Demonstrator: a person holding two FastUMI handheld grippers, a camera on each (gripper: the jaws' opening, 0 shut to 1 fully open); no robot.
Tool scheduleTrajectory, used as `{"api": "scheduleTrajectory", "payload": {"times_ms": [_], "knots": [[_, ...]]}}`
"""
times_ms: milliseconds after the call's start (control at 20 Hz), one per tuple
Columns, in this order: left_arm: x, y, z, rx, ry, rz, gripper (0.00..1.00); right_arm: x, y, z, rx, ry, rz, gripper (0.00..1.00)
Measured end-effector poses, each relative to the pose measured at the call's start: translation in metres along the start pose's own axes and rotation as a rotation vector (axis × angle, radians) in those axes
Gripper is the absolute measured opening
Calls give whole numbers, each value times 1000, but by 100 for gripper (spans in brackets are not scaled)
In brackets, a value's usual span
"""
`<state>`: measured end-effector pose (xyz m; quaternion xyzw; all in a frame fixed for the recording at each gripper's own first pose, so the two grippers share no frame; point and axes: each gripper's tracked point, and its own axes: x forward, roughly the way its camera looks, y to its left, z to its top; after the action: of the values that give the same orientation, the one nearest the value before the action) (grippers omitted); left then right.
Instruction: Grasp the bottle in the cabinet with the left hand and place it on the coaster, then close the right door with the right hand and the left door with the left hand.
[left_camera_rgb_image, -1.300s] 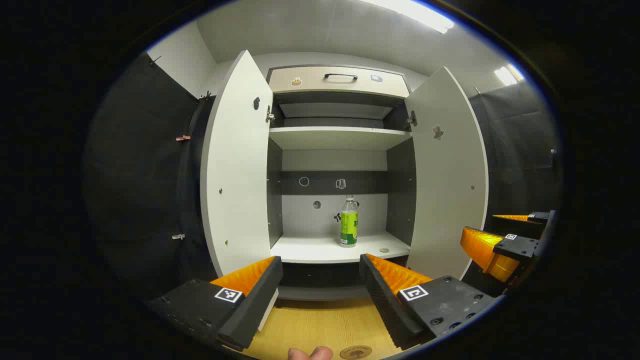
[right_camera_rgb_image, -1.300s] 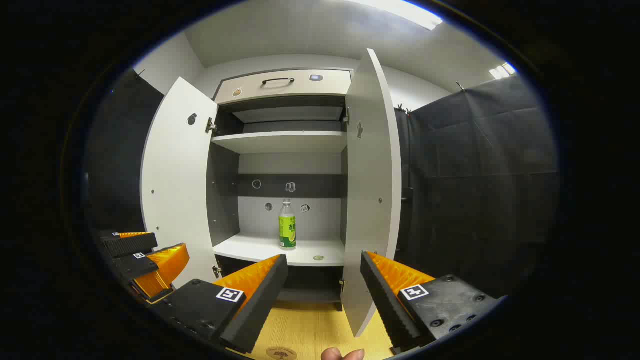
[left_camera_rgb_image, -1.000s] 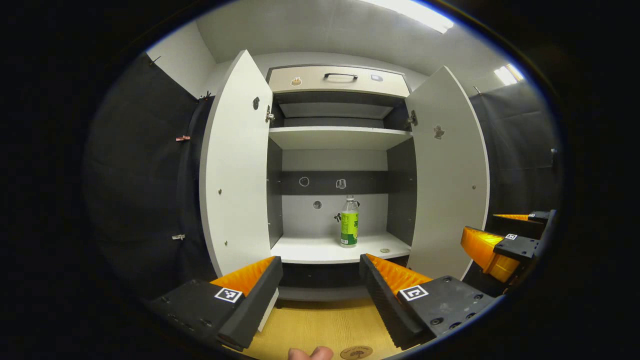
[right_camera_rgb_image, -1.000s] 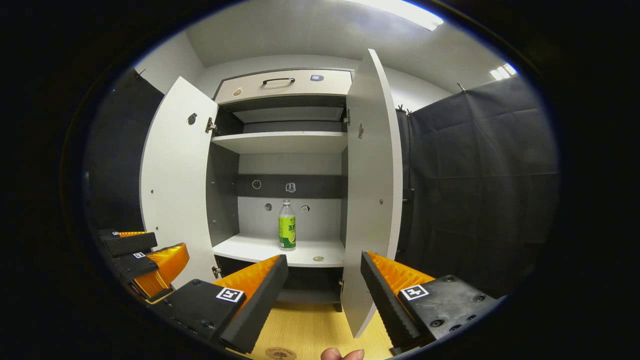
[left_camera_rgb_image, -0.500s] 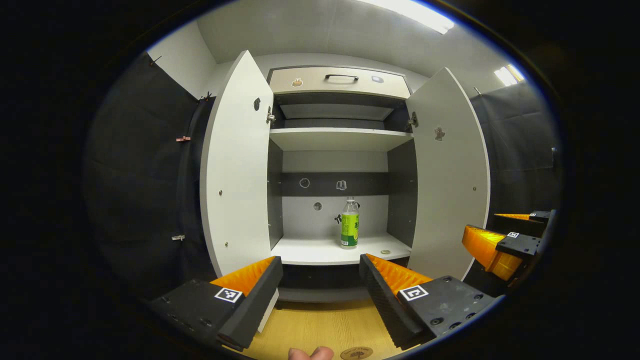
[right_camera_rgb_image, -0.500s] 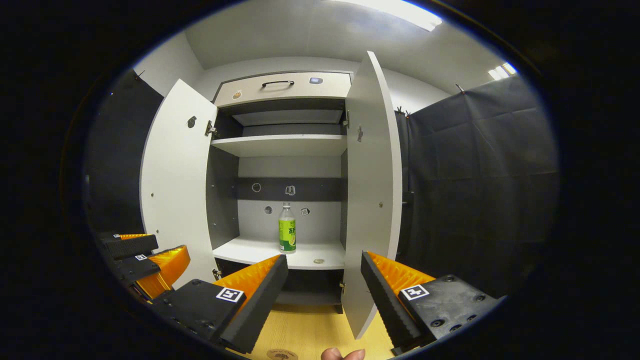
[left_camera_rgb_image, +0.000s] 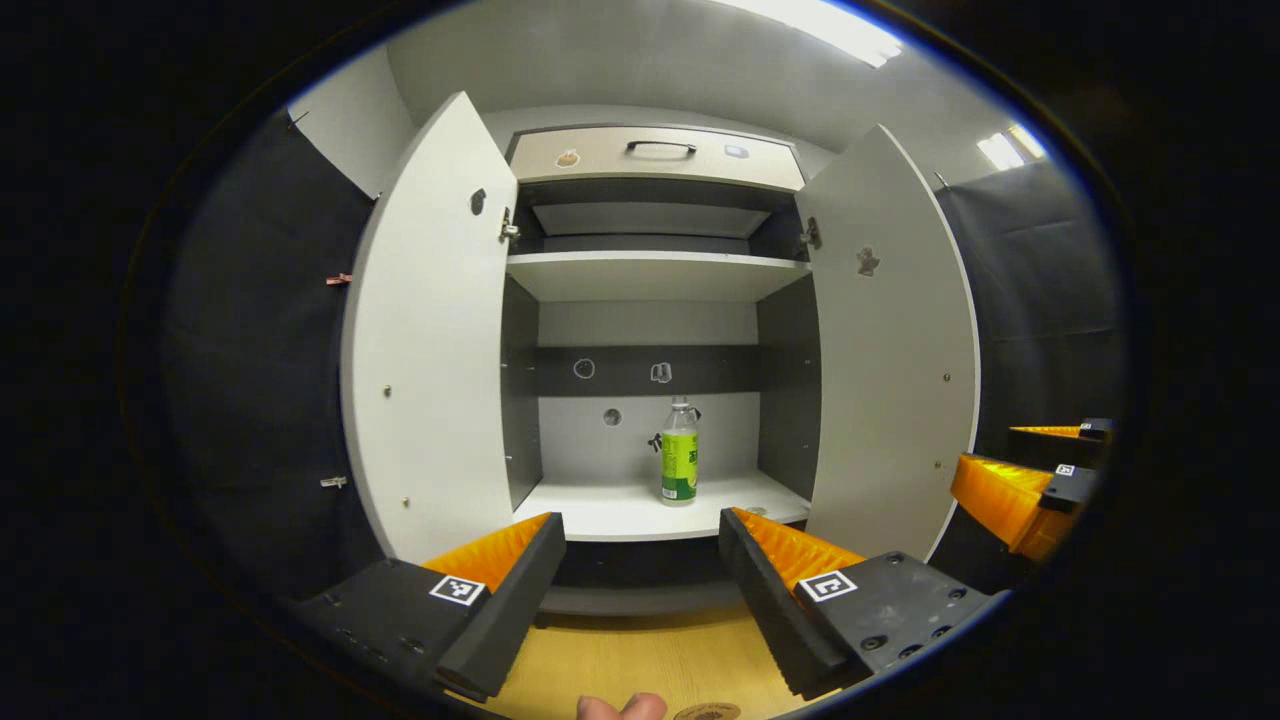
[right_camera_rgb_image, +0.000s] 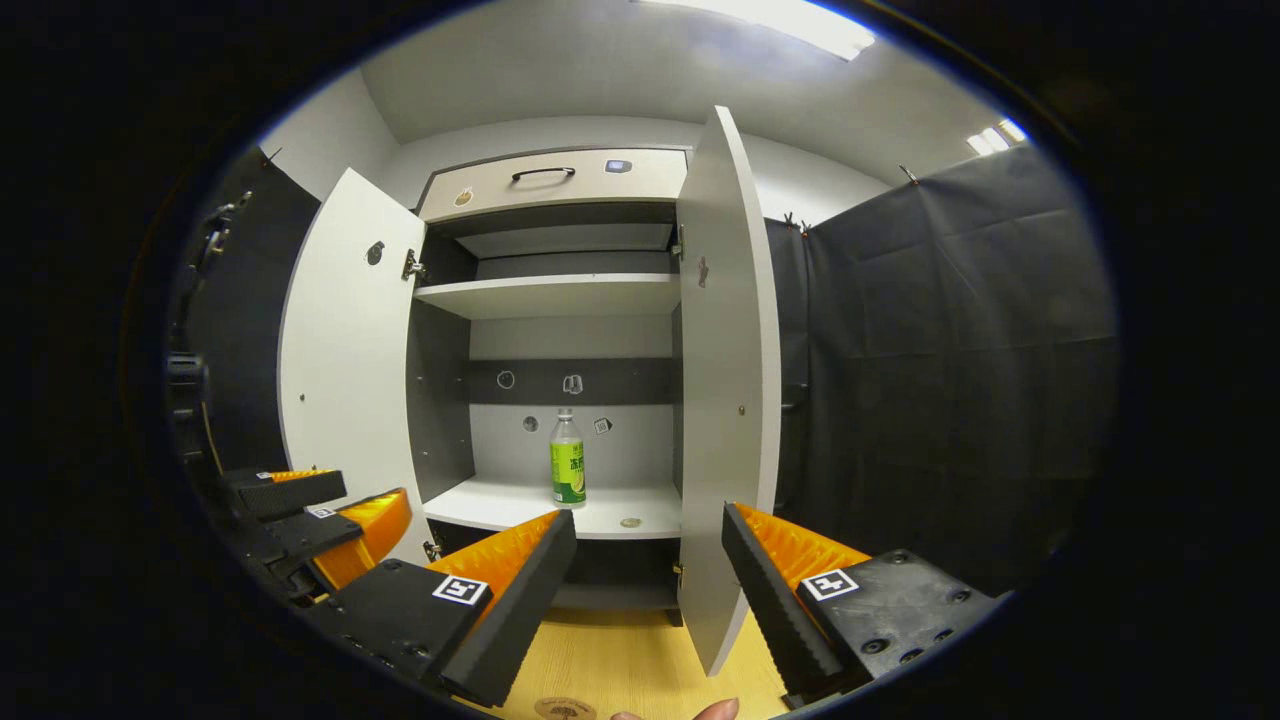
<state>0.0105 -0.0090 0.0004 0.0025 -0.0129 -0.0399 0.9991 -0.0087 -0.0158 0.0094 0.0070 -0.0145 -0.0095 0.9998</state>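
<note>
Item: bottle (left_camera_rgb_image: 679, 451), clear plastic with a green label, standing upright on the lower shelf (left_camera_rgb_image: 600, 515) of the cabinet, right of the shelf's middle, apart from both side walls.
Left tongs (left_camera_rgb_image: 640, 560): I held them spread and empty, short of the shelf front, well apart from the bottle.
Right tongs (right_camera_rgb_image: 648, 565): spread, empty, near the right door (right_camera_rgb_image: 725, 380) edge.
Doors: both stood open; left door (left_camera_rgb_image: 430, 350) swung wide of the cabinet.
Handling, as I judged: light, smooth, somewhat squashy, prone to tipping if nudged.
Hold, as I judged: mid-body across the label, below the neck.
Coaster (right_camera_rgb_image: 565, 708): on the desk (right_camera_rgb_image: 620, 670), in front of the cabinet.
</note>
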Motion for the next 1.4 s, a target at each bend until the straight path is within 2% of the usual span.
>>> {"api": "scheduleTrajectory", "payload": {"times_ms": [250,450,750,1100,1400], "knots": [[78,-28,4,-28,-1,-51,98,0,-15,-3,17,4,17,98],[148,-37,-1,-41,10,-70,98,-3,-27,-9,12,8,60,98],[241,-46,-18,-12,18,-83,98,9,-70,-23,46,37,36,98],[327,-50,-33,2,-10,-48,98,32,-99,-34,53,47,24,99],[376,-46,-43,-14,4,-22,98,44,-110,-31,32,28,33,99]]}}
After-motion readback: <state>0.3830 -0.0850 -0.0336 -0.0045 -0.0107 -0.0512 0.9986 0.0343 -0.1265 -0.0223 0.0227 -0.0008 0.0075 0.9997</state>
